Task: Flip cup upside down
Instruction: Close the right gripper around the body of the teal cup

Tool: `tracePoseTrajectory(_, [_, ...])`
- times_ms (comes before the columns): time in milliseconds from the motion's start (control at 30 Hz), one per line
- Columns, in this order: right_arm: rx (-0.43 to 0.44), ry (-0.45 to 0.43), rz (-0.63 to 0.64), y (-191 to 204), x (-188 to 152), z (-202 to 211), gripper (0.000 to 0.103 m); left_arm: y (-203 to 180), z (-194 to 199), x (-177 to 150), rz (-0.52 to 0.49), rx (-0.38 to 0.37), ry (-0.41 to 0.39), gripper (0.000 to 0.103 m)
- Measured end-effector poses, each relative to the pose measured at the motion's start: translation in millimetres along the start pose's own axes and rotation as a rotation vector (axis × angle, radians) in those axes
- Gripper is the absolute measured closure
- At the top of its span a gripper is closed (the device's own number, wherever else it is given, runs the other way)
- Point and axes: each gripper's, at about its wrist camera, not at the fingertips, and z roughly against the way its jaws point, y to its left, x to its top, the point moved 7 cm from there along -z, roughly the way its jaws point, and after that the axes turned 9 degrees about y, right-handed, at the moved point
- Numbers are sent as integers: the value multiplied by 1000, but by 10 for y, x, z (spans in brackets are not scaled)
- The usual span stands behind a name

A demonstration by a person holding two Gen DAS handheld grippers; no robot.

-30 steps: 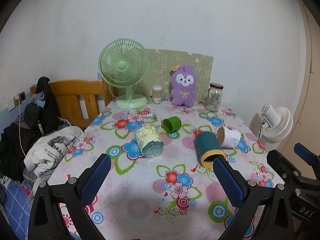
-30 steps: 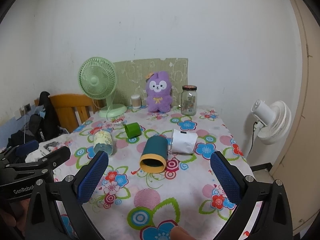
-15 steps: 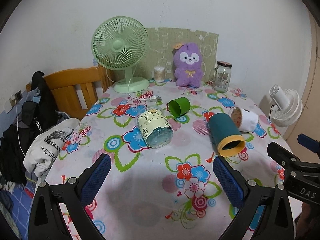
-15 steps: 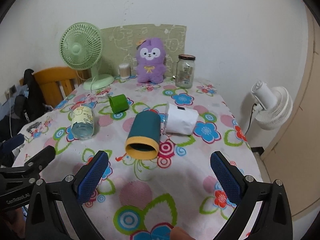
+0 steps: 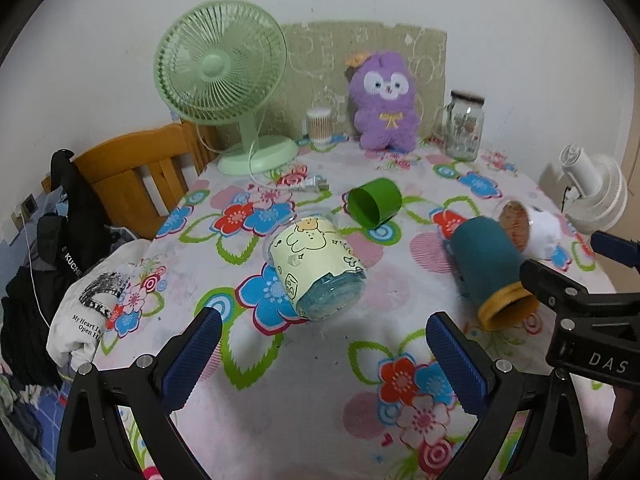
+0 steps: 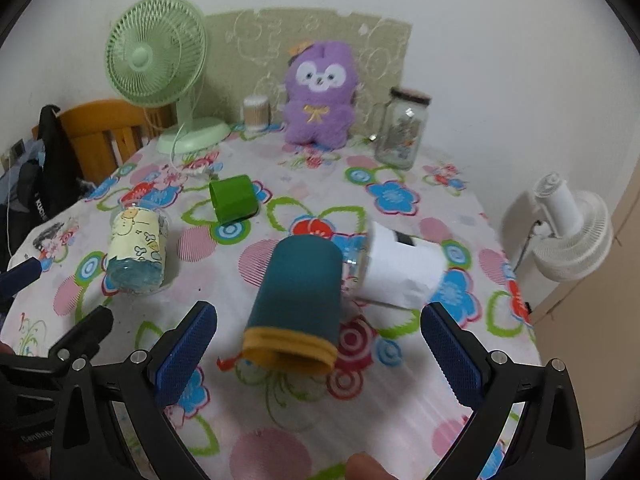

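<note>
Several cups lie on their sides on the floral tablecloth. A clear cup with a yellow cartoon sleeve lies just beyond my open left gripper; it also shows in the right wrist view. A teal cup with a yellow rim lies mouth toward me, just ahead of my open right gripper; it also shows in the left wrist view. A white-sleeved cup lies to its right, touching it. A small green cup lies farther back. Both grippers are empty.
A green desk fan, a purple plush toy, a glass jar and a cotton-swab pot stand along the back wall. A wooden chair with clothes is left of the table. A white floor fan stands right.
Both grippers have moved forward and down toward the table. The cartoon-sleeve cup now sits close to the left gripper and the teal cup close to the right one. The cups have not moved.
</note>
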Motion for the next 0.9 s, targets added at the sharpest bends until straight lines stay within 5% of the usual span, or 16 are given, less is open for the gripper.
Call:
tracePoseTrajectory(633, [57,210,68,192,159,-890,3,129,-430,143,-2,39,78,0])
tracePoseTrajectory(767, [68,253,52,169,156,-1033,26,148,-389,127,4,37,75,0])
tracePoseTrajectory(900, [97,269,39,160,117,-1041,33,133,-339,111,6,26,69,0])
